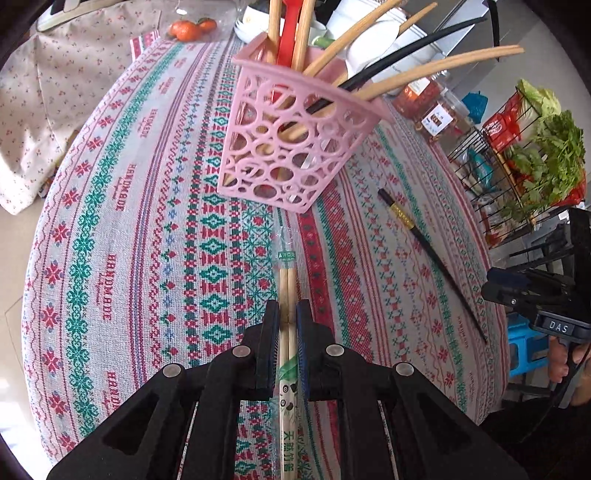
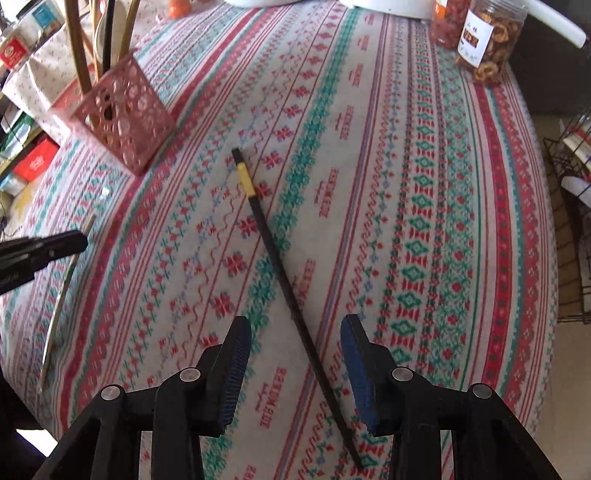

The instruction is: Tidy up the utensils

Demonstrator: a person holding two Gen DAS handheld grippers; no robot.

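My left gripper (image 1: 287,306) is shut on a wrapped pair of bamboo chopsticks (image 1: 287,275) that lies on the patterned tablecloth (image 1: 129,221), pointing at the pink lattice basket (image 1: 291,140). The basket holds several wooden and black chopsticks and something red. In the right wrist view my right gripper (image 2: 295,320) hangs open just over the cloth, with a black chopstick with a gold band (image 2: 273,251) running slantwise between its fingers, untouched. That black chopstick (image 1: 432,258) also shows right of the basket. The left gripper (image 2: 74,240) and its chopsticks (image 2: 61,295) show at the left edge.
Two jars of dried snacks (image 2: 487,40) stand at the far edge of the table, next to white bowls (image 1: 380,40) and oranges (image 1: 188,27). A black wire rack with greens (image 1: 517,158) stands beside the table on the right. The table edge curves close by on the left.
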